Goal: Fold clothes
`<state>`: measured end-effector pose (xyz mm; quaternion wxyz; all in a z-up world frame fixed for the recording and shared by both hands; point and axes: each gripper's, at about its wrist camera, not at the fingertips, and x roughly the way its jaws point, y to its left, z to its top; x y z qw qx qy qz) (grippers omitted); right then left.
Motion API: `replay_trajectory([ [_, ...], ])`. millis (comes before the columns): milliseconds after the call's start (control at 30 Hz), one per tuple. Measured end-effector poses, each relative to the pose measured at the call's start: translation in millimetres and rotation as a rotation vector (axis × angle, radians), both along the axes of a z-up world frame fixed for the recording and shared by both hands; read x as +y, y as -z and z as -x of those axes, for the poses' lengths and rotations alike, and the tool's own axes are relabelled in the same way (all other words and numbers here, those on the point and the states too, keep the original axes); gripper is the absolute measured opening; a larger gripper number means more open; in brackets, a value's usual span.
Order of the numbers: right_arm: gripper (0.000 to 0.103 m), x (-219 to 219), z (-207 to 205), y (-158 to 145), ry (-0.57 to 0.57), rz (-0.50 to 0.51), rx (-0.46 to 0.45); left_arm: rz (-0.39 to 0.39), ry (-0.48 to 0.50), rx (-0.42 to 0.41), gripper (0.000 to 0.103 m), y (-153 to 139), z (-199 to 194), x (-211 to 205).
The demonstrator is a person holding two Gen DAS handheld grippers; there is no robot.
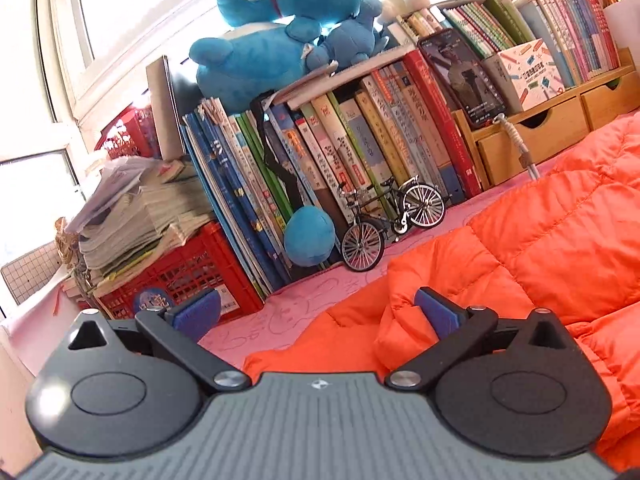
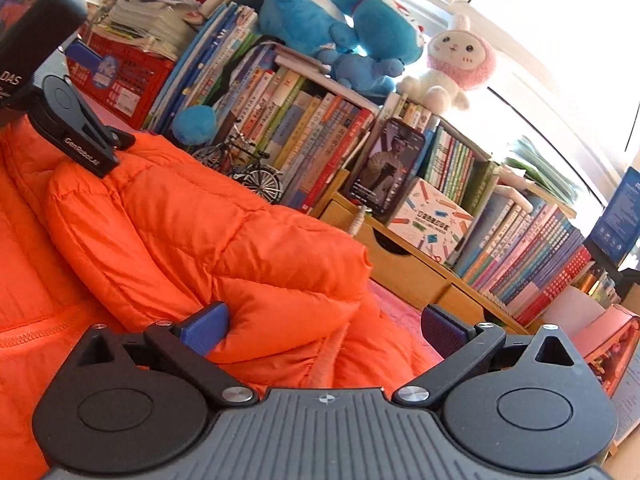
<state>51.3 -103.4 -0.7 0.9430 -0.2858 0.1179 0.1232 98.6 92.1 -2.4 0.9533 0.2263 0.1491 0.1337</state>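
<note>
An orange quilted puffer jacket (image 1: pixel 540 248) lies on the pink table cover (image 1: pixel 280 312). My left gripper (image 1: pixel 316 314) is open at the jacket's left edge. Its right blue pad (image 1: pixel 436 312) touches a puffy fold, and its left pad (image 1: pixel 196 312) is over the bare cover. In the right wrist view, a folded bulge of the jacket (image 2: pixel 180 232) sits between the wide-open fingers of my right gripper (image 2: pixel 324 330), with the left pad (image 2: pixel 206 330) against it. The left gripper (image 2: pixel 100 98) shows there at the upper left, resting on the jacket.
A row of upright books (image 1: pixel 360 152) lines the back, with blue plush toys (image 1: pixel 272 40) on top. Before them stand a model bicycle (image 1: pixel 392 224), a phone (image 1: pixel 464 76) and wooden drawers (image 1: pixel 532 136). A red crate (image 1: pixel 180 276) holding papers sits at the left.
</note>
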Motion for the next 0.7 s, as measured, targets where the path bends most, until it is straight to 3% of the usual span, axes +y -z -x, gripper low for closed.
replay_trajectory([
  [67,0.103,-8,3,-11,-0.016,-0.041,-0.03,-0.018,0.028,-0.035,0.103,-8,7,-6],
  [167,0.1,9,-7,-25,-0.082,0.012,-0.142,-0.021,0.142,-0.034,0.103,-22,2,-17],
  [267,0.085,35,-33,-34,-0.109,0.049,-0.208,0.182,0.298,0.044,0.098,-35,-14,-11],
  [300,0.082,44,-43,-37,-0.108,0.051,-0.22,0.216,0.255,0.052,0.093,-31,-18,-10],
  [467,0.078,57,-82,-22,-0.013,-0.103,-0.073,0.382,0.04,0.092,0.086,-12,-43,-7],
  [567,0.082,64,-77,21,0.004,0.025,-0.08,0.29,-0.014,0.121,0.087,14,-42,-14],
  [667,0.095,60,-71,28,0.031,0.055,-0.125,0.255,-0.034,0.11,0.089,16,-37,-15],
  [700,0.099,57,-71,27,0.047,0.058,-0.134,0.276,-0.042,0.112,0.09,16,-37,-11],
])
